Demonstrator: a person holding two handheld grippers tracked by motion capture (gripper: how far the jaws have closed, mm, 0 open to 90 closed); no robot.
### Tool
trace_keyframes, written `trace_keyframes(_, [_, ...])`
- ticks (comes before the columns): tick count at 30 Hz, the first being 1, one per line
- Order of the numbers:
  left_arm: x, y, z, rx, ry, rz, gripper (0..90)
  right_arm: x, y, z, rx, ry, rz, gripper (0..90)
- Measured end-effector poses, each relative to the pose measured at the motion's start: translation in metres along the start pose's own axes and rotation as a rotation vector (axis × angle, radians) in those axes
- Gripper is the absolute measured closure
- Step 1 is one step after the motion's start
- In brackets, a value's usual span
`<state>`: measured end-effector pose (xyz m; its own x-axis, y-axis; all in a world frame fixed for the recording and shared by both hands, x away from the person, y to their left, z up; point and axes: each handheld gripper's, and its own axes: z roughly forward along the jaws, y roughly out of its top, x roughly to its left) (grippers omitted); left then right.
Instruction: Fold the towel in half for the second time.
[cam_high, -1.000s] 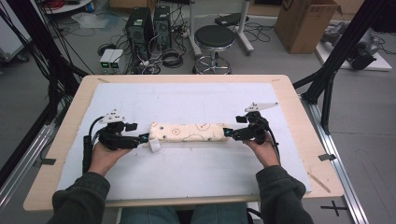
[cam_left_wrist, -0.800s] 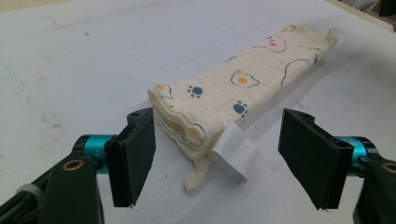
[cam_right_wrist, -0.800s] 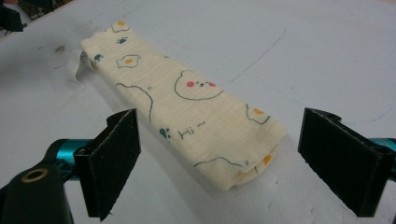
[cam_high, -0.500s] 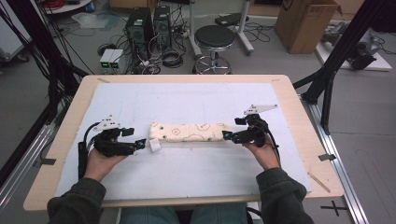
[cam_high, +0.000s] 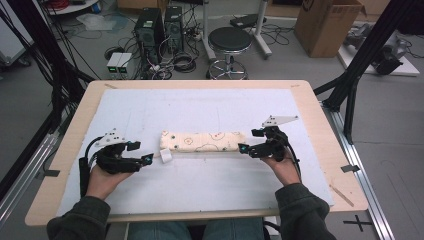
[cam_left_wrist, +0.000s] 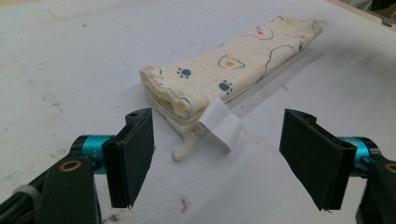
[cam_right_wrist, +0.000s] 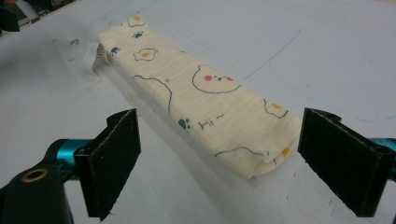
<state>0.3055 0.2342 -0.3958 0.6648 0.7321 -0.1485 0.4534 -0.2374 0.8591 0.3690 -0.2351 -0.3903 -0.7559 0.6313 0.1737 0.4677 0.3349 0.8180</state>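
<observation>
A cream cloth (cam_high: 202, 141) printed with eggs, paws and bears lies folded into a long strip across the middle of the white mat. Its white tag (cam_high: 165, 155) sticks out at the left end, also plain in the left gripper view (cam_left_wrist: 219, 124). My left gripper (cam_high: 148, 159) rests just left of that end, open, with the cloth (cam_left_wrist: 224, 74) ahead of its empty jaws. My right gripper (cam_high: 242, 149) sits at the strip's right end, open, its jaws apart on either side of the near end of the cloth (cam_right_wrist: 205, 107) without touching it.
The white mat (cam_high: 210, 180) covers most of the wooden table (cam_high: 330, 150). Beyond the far edge stand a black stool (cam_high: 229, 40), computer towers (cam_high: 159, 27), cables and a cardboard box (cam_high: 327, 22). Black frame legs (cam_high: 357, 70) rise at the right.
My left gripper has let go of the cloth's left end and drawn back to the left and toward me. The right gripper has opened and eased slightly right. The cloth lies still.
</observation>
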Motion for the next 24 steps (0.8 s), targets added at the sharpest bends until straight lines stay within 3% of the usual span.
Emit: trace_keyframes(24, [-0.007, -0.02, -0.011, 0.001, 0.011, 0.004, 26.6, 0.004, -0.028, -0.012, -0.002, -0.007, 0.016, 12.2])
